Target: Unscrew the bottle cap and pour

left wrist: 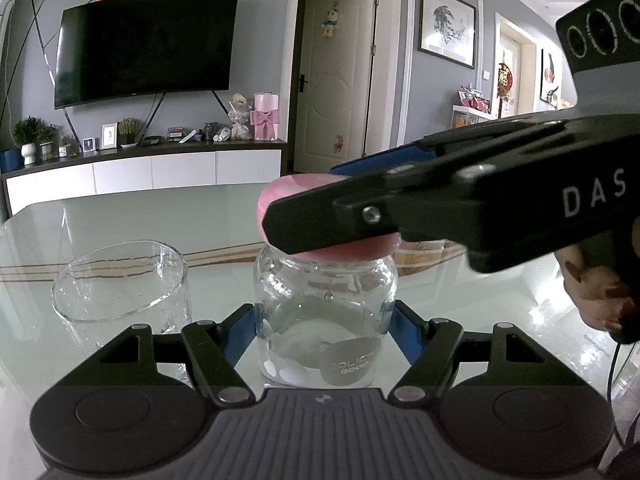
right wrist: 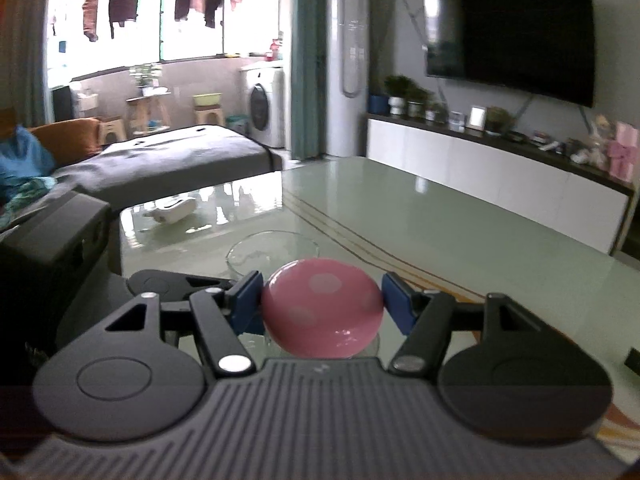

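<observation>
On glass table (left wrist: 120,216), clear bottle (left wrist: 324,316), pink dotted cap (right wrist: 322,312)

I read "DAS" in white letters on body of right tongs (left wrist: 320,216). Grey label on glass bottle (left wrist: 326,312): "GOOD" legible, line above partly unclear. Red door hanging (left wrist: 505,77): character 福.

Right hand-held gripper (right wrist: 322,306) clamps pink cap (right wrist: 322,312).
</observation>
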A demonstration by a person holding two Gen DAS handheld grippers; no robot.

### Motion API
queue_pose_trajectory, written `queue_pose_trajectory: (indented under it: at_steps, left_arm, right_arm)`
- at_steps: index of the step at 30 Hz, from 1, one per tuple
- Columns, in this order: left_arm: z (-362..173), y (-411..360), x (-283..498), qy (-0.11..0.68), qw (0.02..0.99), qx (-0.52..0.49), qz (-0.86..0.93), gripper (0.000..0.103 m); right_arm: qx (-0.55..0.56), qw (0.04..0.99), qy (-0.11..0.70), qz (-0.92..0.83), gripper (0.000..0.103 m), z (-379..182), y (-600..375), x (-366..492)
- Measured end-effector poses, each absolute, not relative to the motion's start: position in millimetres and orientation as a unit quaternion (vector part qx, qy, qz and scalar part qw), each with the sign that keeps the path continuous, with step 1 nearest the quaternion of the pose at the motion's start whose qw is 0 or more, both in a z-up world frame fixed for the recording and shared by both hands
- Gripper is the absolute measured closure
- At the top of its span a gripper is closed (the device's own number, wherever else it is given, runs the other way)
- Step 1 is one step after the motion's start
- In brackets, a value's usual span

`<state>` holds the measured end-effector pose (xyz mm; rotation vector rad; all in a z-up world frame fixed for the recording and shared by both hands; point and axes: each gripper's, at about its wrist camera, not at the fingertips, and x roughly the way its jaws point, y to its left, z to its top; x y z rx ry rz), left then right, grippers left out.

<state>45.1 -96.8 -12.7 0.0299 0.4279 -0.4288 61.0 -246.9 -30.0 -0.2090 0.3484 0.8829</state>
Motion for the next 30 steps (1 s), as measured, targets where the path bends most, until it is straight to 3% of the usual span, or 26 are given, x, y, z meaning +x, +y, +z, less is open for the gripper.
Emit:
queue_pose_trajectory:
  at_steps: [10, 19, 26, 30]
  left_arm:
    - [-16.0, -96.9, 45.2, 0.211, 0.954, 0.014, -0.212, 0.028]
    - [-17.6, -97.6, 44.5, 0.211, 0.954, 0.014, -0.211, 0.028]
    - [-18.5, -97.3, 44.4, 0.211, 0.954, 0.015, -0.211, 0.028]
    - [-19.2, -97.3, 44.5, 0.211, 0.954, 0.015, -0.211, 0.028]
  right_arm:
    - [-0.106, 0.867, 0.169, 0.457, 0.036, -22.9, -256.7, 67.5]
    - [-0.095, 0.897, 0.165, 0.4, 0.017, -19.7, -257.7, 53.3]
    - [-0.103, 0.932, 0.168, 0.304, 0.018, -21.1, -235.2, 35.3]
    - [-0.093, 0.944, 0.181, 0.261, 0.032, -22.7, -220.2, 33.1]
